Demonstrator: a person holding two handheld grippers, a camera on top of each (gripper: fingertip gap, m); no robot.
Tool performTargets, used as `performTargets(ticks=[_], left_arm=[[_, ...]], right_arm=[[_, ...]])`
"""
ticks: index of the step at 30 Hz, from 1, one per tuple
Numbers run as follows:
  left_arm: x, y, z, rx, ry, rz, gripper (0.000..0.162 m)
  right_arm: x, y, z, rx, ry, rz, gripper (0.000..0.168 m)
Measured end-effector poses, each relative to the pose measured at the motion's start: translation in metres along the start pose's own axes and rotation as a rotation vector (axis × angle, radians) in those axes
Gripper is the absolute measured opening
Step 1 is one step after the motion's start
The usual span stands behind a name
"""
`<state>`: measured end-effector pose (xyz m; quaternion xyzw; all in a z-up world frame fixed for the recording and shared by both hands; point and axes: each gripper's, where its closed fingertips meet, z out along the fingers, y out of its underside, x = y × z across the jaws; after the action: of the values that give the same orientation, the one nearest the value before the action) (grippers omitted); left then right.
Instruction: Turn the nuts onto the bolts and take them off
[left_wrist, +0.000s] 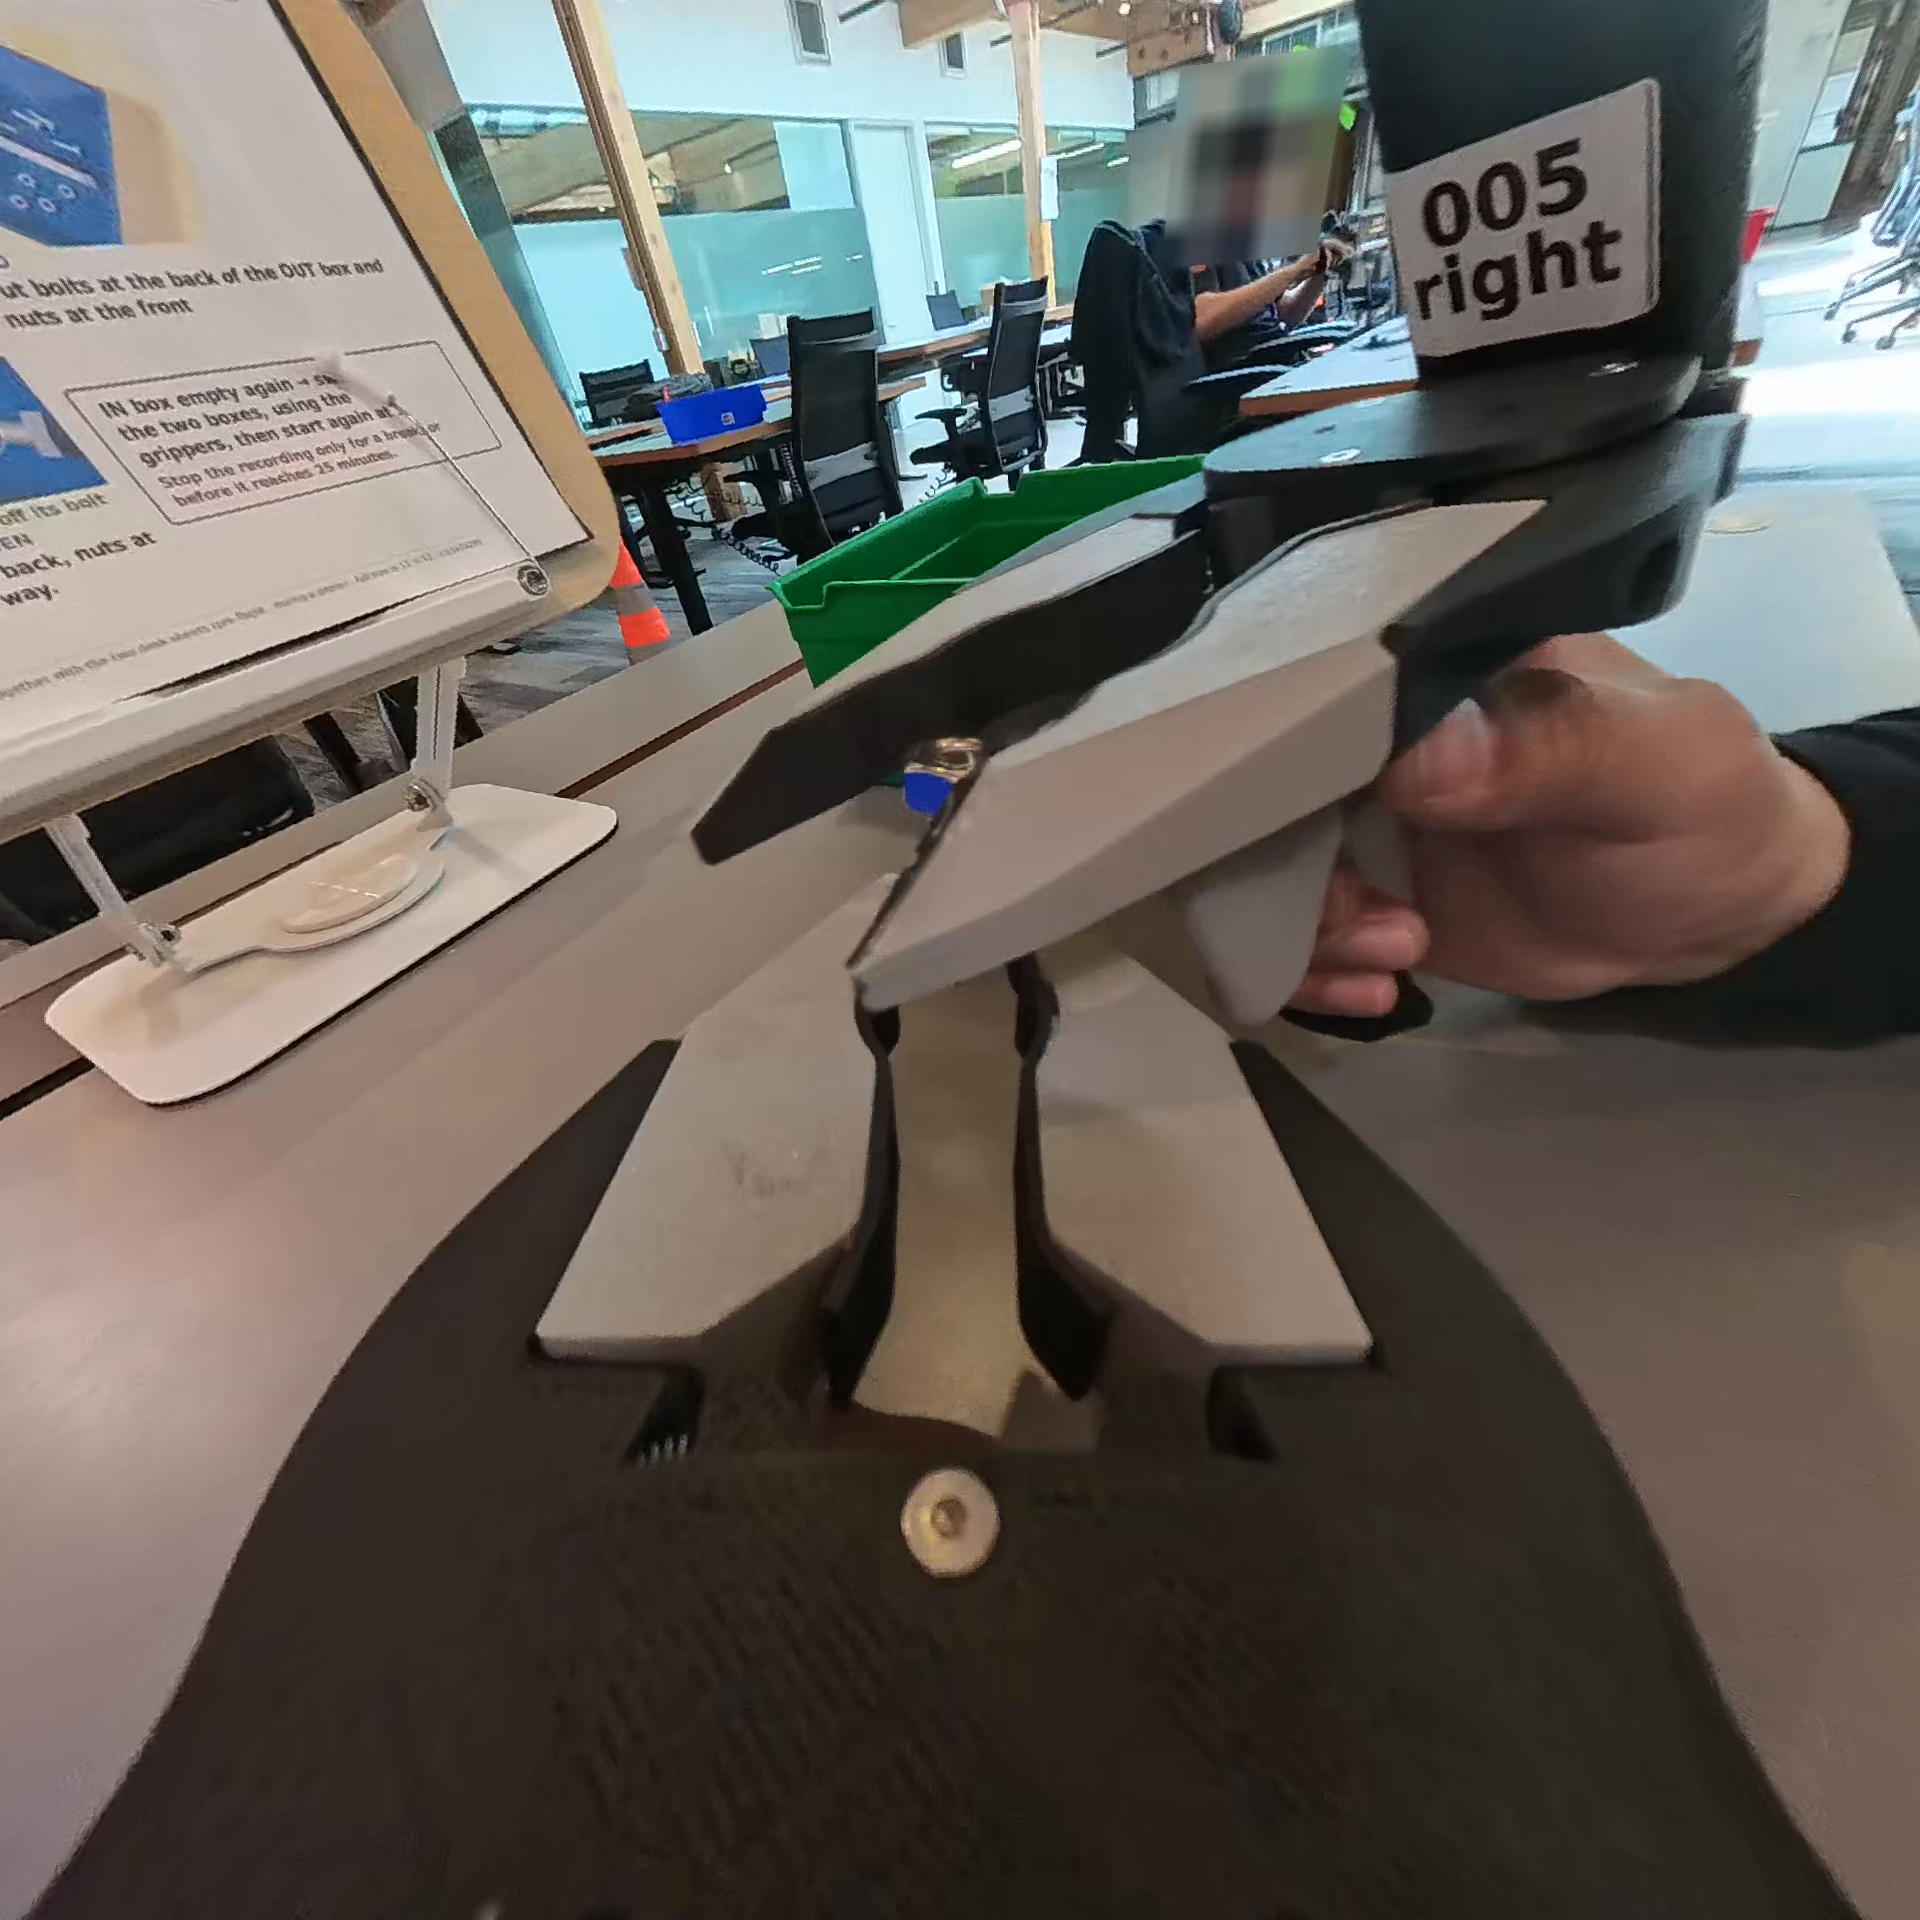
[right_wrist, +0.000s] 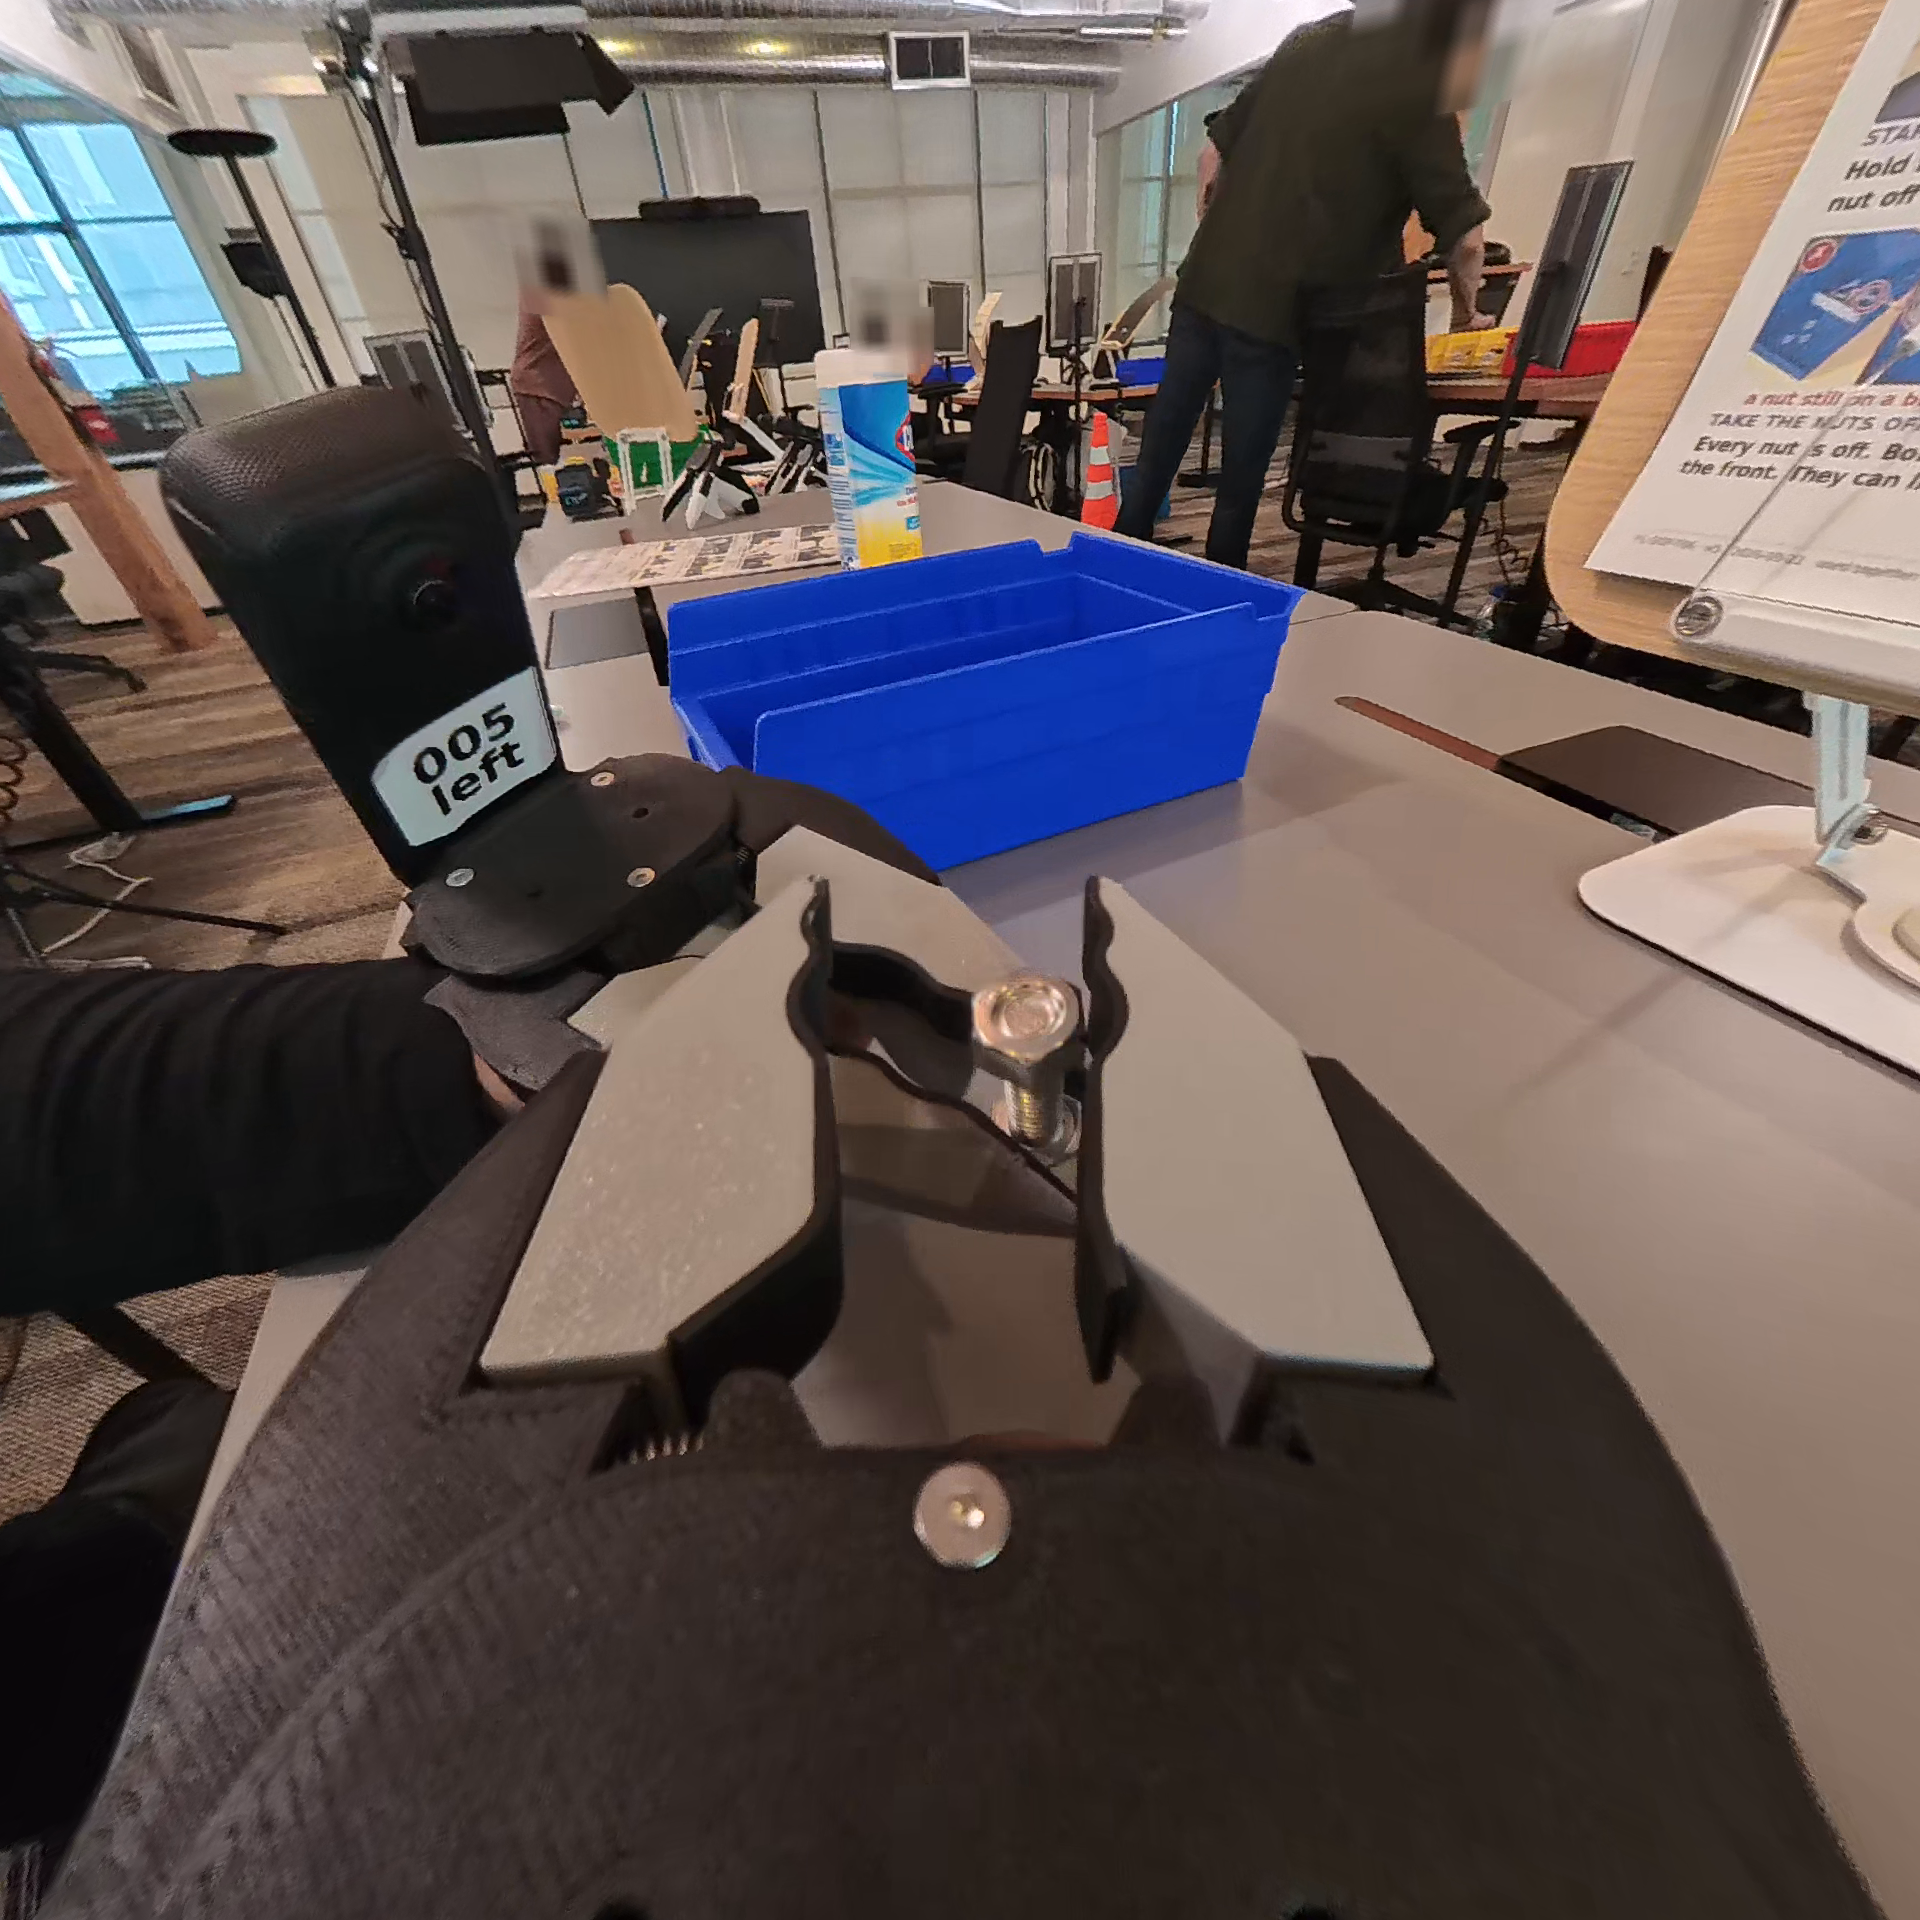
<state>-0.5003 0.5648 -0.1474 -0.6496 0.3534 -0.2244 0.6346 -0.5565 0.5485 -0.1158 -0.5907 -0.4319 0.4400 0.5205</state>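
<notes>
Across the left wrist view, one left gripper (left_wrist: 951, 997) reaches forward over a grey table (left_wrist: 312, 1195); its two grey fingers stand a narrow gap apart, their tips hidden beneath the right gripper (left_wrist: 831, 873), so whether they pinch anything cannot be told here. One right gripper crosses in front from the right, held by one hand (left_wrist: 1600, 831), and between its two fingers sits one shiny hex bolt (left_wrist: 940, 769) seen head-on, with a patch of blue just below it. Behind lies one green bin (left_wrist: 935, 561), and at left one instruction sheet (left_wrist: 239, 343) leans on a white stand (left_wrist: 312, 935). From the right wrist view, the right gripper's (right_wrist: 951, 987) two fingers are spread, with the bolt's (right_wrist: 1029, 1049) head against the right-hand finger and a gap to the left-hand one. One bolt stands upright there, its threaded shank running down into the left gripper (right_wrist: 997, 1132) below, which appears to hold it; a bright metal piece at the shank's base may be a nut, though this cannot be told. One blue bin (right_wrist: 987, 717) sits beyond on the table (right_wrist: 1455, 1039), one wipes canister (right_wrist: 868, 457) behind it, and one sleeved arm (right_wrist: 229, 1122) enters from the left.
</notes>
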Motion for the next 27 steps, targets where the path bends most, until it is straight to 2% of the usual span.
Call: performTargets(ticks=[7,12,16,27], left_arm=[[-0.037,-0.001,-0.011,0.018,-0.126,-0.116,0.015],[-0.025,-0.004,-0.008,0.025,-0.082,-0.088,0.015],[0.007,-0.012,-0.003,0.068,0.066,-0.095,0.015],[-0.019,-0.007,-0.007,0.051,-0.027,-0.159,0.016]], right_arm=[[0.011,-0.006,-0.010,0.026,0.027,0.031,0.045],[0.003,-0.005,-0.005,0.026,-0.005,0.021,0.048],[-0.006,-0.003,0.001,0.019,-0.024,0.003,0.045],[0.009,-0.009,-0.009,0.043,0.037,0.024,0.048]])
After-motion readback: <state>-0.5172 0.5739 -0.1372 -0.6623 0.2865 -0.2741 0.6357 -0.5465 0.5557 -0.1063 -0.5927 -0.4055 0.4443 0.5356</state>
